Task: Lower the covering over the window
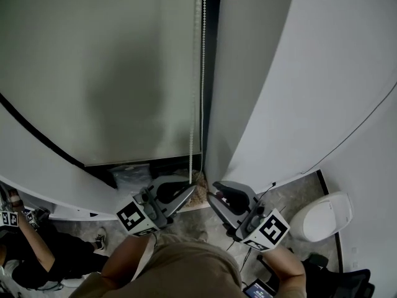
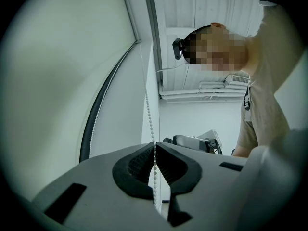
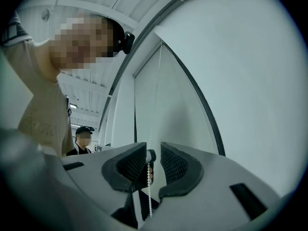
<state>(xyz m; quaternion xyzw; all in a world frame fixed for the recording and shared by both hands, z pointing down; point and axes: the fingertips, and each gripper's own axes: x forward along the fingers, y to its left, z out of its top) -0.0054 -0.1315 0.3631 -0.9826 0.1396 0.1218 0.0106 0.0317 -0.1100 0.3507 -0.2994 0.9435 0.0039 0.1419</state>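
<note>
The chain [image 1: 202,73] hangs straight up and down by the right edge of the blind [image 1: 99,67]. The left gripper [image 2: 154,147] is clenched on it, low down. The right gripper [image 3: 153,154] is just beside, its jaws apart, with the chain between them but not pinched. I think the blind is nearly down. The wall [image 1: 298,73] is close on the right. There is room below to pull.
</note>
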